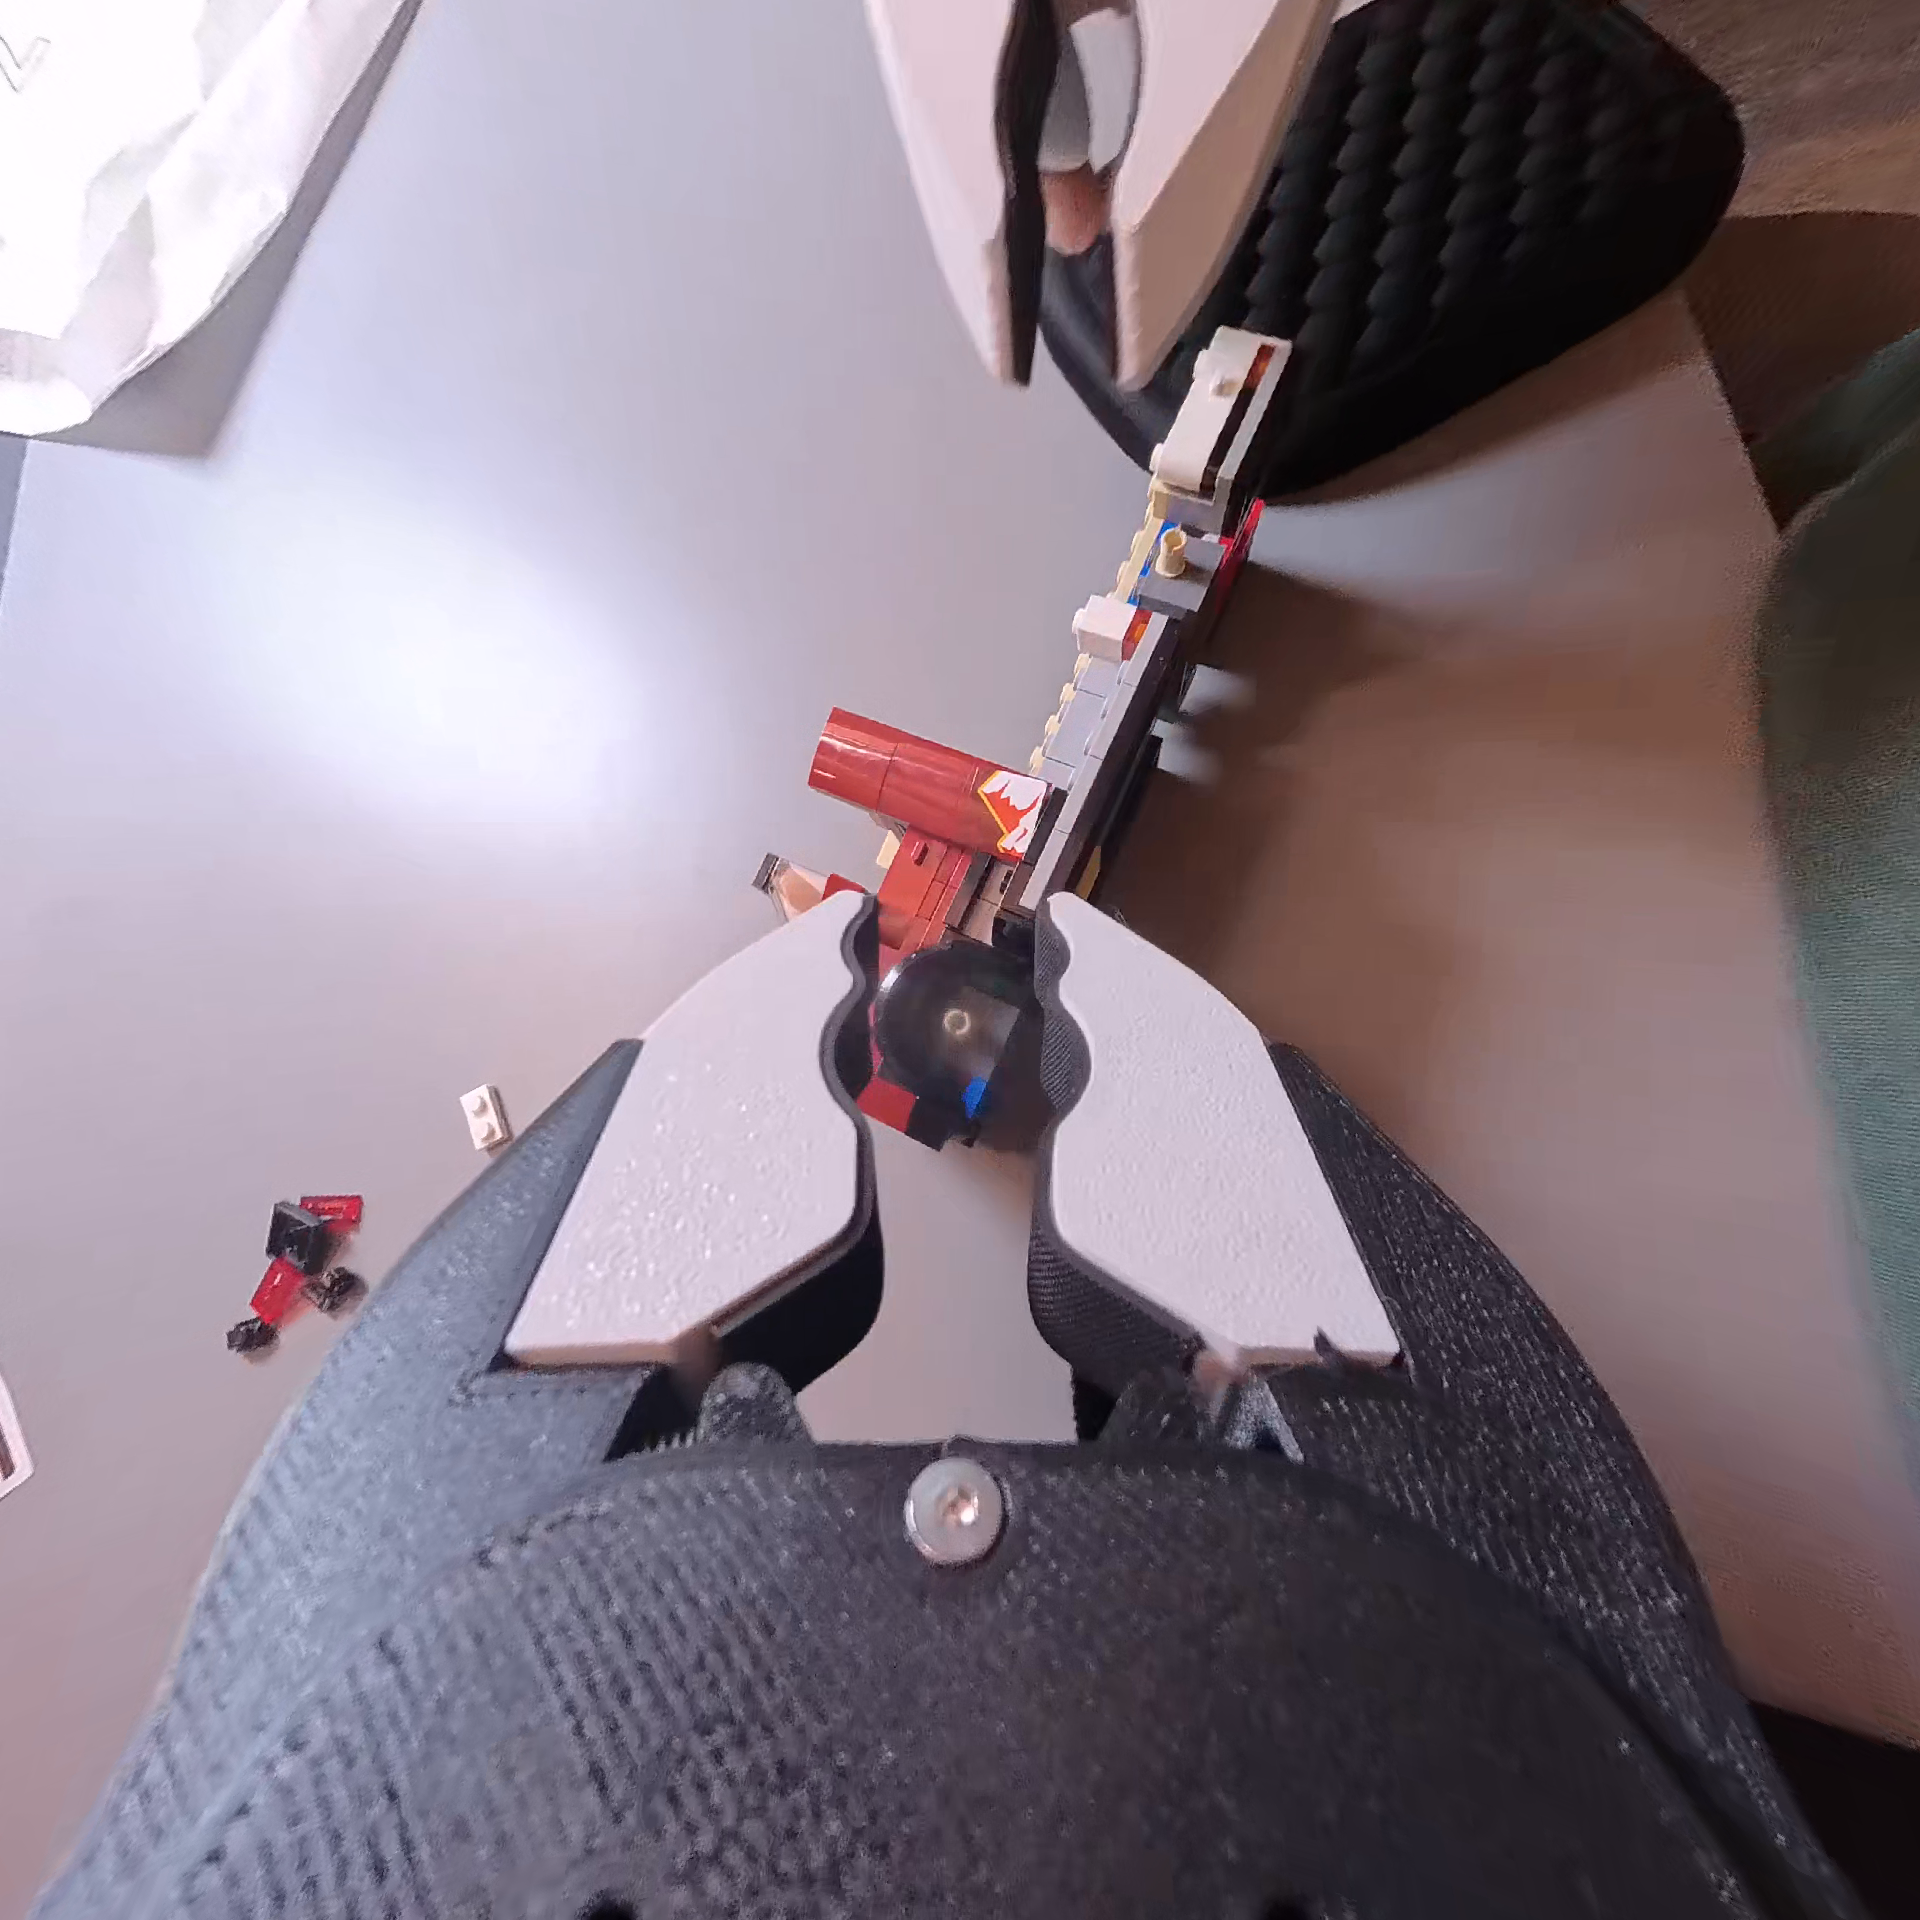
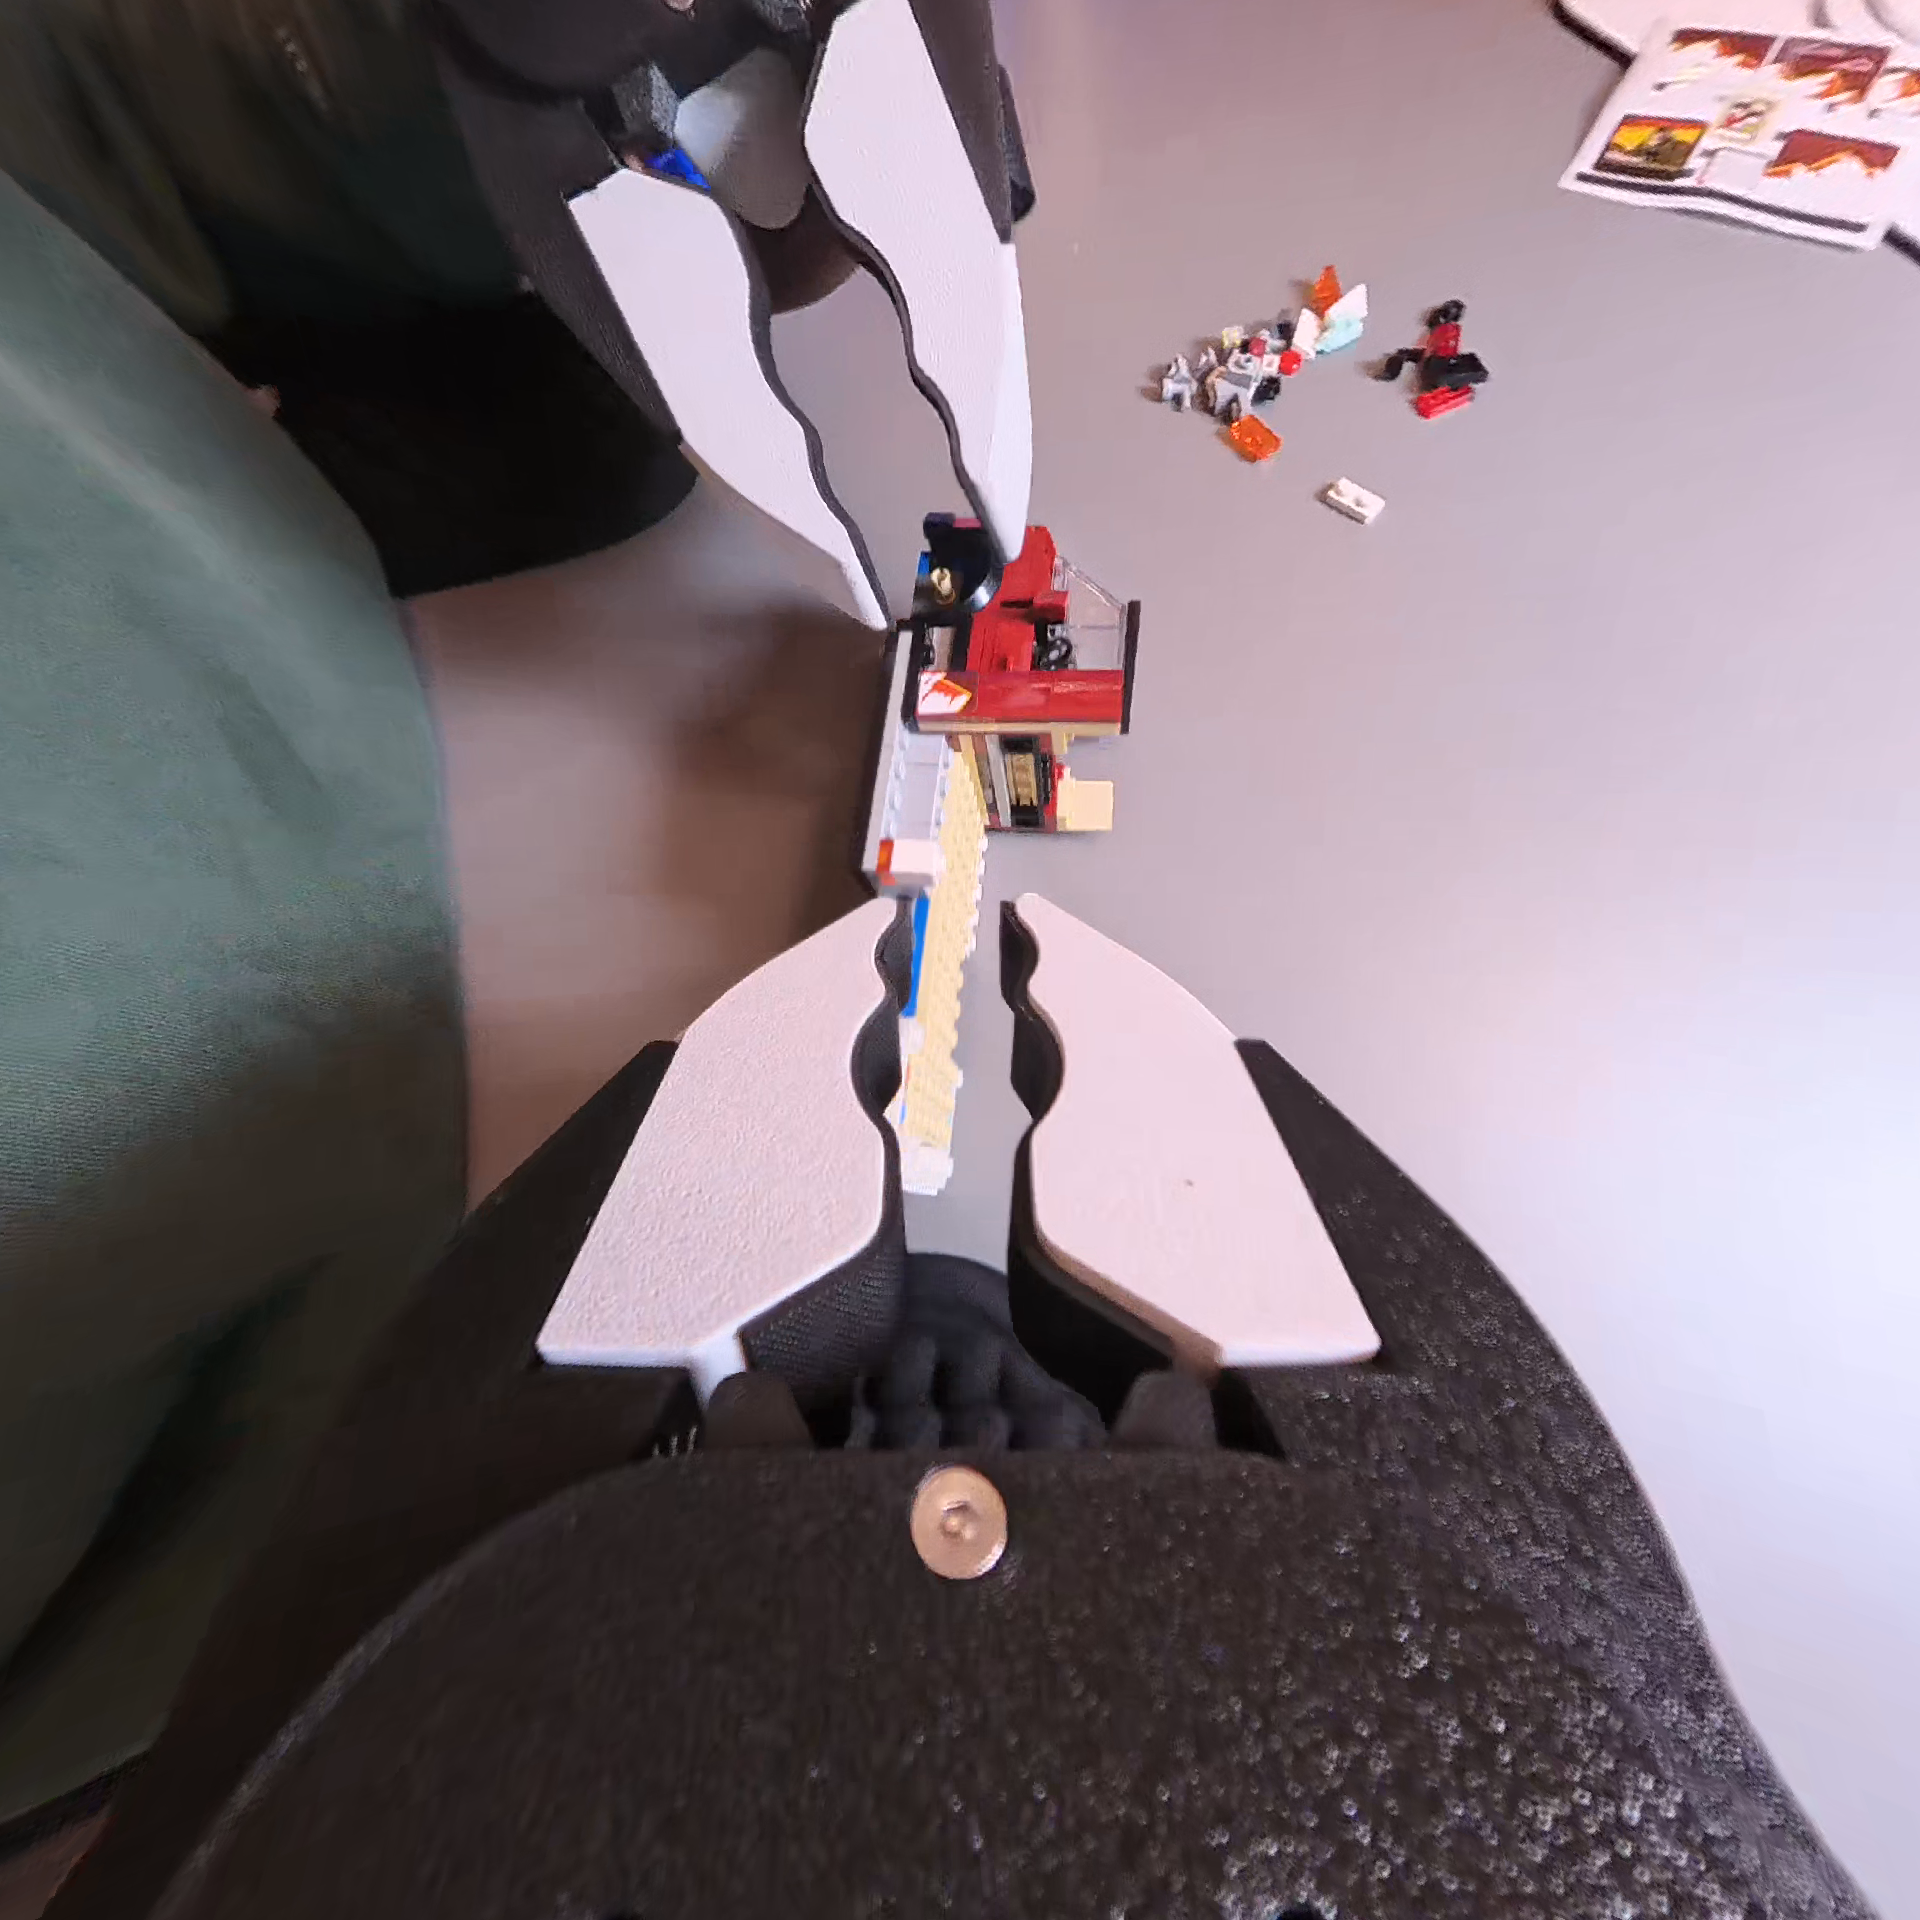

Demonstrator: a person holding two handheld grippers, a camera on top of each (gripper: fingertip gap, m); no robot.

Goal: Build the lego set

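Model (image 2: 940,790) spans both claws | left claw (image 1: 951,914) pinches cab end | right claw (image 2: 951,909) pinches tan end

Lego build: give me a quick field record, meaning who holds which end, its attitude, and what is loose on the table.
build: long lego model, tipped on edge over the grey table
left gripper: closed on the red cab end, around a black round part
right gripper: straddles the tan plate end; contact cannot be confirmed
loose parts: mixed pile, red-and-black cluster, single white plate
paper: instruction booklet, far corner
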